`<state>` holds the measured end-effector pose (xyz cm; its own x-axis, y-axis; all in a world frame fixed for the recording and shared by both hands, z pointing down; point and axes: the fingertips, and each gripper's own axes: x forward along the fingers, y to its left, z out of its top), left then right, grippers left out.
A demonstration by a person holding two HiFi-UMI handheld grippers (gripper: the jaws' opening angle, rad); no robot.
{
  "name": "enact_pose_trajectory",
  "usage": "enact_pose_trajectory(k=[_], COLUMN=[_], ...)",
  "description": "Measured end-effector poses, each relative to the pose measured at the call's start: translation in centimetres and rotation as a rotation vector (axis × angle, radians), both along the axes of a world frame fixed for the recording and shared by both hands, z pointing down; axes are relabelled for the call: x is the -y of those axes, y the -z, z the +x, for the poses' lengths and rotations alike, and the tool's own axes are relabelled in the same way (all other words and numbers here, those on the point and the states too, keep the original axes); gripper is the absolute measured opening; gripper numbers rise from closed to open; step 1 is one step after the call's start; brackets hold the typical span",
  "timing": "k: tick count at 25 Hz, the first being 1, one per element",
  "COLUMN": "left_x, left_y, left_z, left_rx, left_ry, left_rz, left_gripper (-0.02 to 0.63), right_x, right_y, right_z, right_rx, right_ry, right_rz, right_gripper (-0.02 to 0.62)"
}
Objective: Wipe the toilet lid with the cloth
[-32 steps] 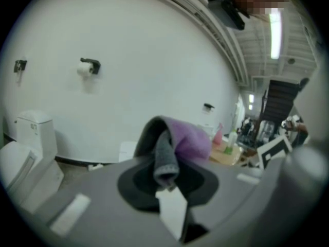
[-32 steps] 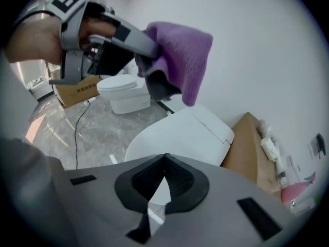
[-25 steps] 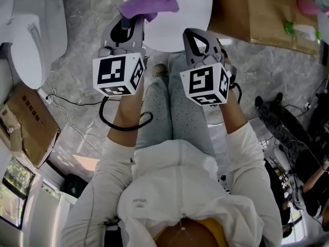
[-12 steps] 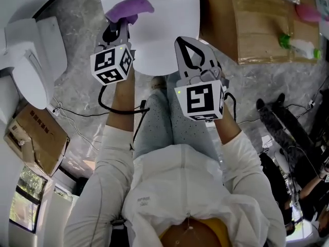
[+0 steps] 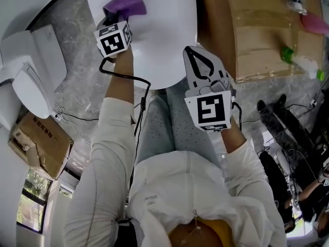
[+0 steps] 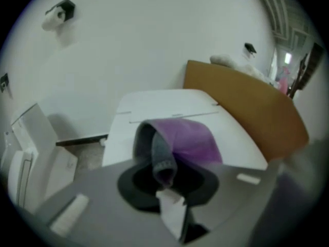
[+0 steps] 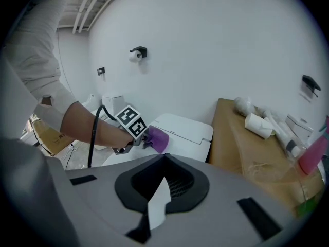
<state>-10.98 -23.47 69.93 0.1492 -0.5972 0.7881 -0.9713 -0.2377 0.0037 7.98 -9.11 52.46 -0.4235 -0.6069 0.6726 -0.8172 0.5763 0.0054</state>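
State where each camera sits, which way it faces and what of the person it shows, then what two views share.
Head view: on the head, facing steeply down; shows sleeves, legs, left gripper, right gripper.
Left gripper view: on that gripper, facing along its jaws at the pinched purple cloth over the toilet lid; no body.
Right gripper view: on that gripper, facing past shut empty jaws; shows the left forearm.
Shared: cloth and lid.

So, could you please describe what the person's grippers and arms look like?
The left gripper and right gripper are grey shells, each carrying a white cube with black square markers. A black cable loops from the left one. The person wears a white top with long sleeves.
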Motion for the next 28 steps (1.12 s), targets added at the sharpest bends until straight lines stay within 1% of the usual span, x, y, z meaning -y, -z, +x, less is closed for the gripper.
enact_pose_trajectory(k=[1,3,5,7,9,10,12,14,16,19,20,21,22,23,24,25,26,28], left_x=[0.3,0.9,0.9,-0.1,-2.0,-3.0,-5.1,-7.1,-8.9,-11.8,-12.8,-13.6,-14.4,-14.9,-15.4,-15.7,-16.1,-17.1], left_y=[-0.5,-1.0,-1.0,-1.2,-1.2,-1.2,-1.4,-1.7,-1.8,-2.2,-2.2,-2.3,-2.3,-2.3,-2.3,-2.3,-2.3,-2.5], left_z=[1.2,4.7,9.3,13.5,16.0,16.4,15.5,12.5,7.9,-0.6,-2.7,-4.1,-4.7,-4.5,-3.4,-1.6,0.7,6.5], left_rx=[-0.009,-0.032,-0.058,-0.083,-0.11,-0.123,-0.13,-0.116,-0.083,-0.023,-0.009,0.002,0.011,0.019,0.022,0.016,0.0,-0.046], left_ry=[-0.015,-0.071,-0.162,-0.254,-0.302,-0.311,-0.307,-0.272,-0.201,-0.035,0.013,0.042,0.051,0.041,0.017,-0.019,-0.064,-0.184], left_rz=[-0.016,-0.034,-0.041,-0.051,-0.065,-0.071,-0.081,-0.093,-0.104,-0.126,-0.131,-0.133,-0.134,-0.133,-0.133,-0.131,-0.127,-0.122], left_gripper=[0.049,0.049,0.049,0.049,0.049,0.049,0.049,0.049,0.049,0.049,0.049,0.049,0.049,0.049,0.049,0.049,0.048,0.048], right_x=[0.0,0.1,0.1,0.0,-0.4,-0.5,-0.9,-1.4,-2.0,-3.1,-3.5,-3.9,-4.3,-4.6,-5.0,-5.3,-5.7,-6.6], right_y=[-0.2,-0.5,-0.7,-0.8,-0.7,-0.6,-0.4,-0.2,-0.1,0.1,0.2,0.3,0.3,0.4,0.4,0.3,0.3,0.3], right_z=[0.4,1.3,1.9,2.0,1.7,1.5,0.9,0.3,-0.4,-1.5,-1.7,-1.9,-2.0,-2.1,-2.0,-1.9,-1.8,-1.5], right_rx=[-0.004,-0.012,-0.017,-0.018,-0.015,-0.013,-0.005,0.007,0.019,0.025,0.025,0.025,0.025,0.024,0.02,0.015,0.008,-0.007], right_ry=[-0.006,-0.016,-0.023,-0.026,-0.023,-0.02,-0.016,-0.018,-0.016,-0.002,0.0,-0.001,-0.004,-0.007,-0.01,-0.012,-0.014,-0.018], right_rz=[-0.005,-0.015,-0.021,-0.024,-0.026,-0.025,-0.023,-0.024,-0.024,-0.023,-0.023,-0.024,-0.025,-0.026,-0.027,-0.027,-0.029,-0.033], right_gripper=[0.015,0.015,0.015,0.015,0.015,0.015,0.015,0.015,0.015,0.015,0.015,0.015,0.015,0.015,0.015,0.015,0.015,0.015])
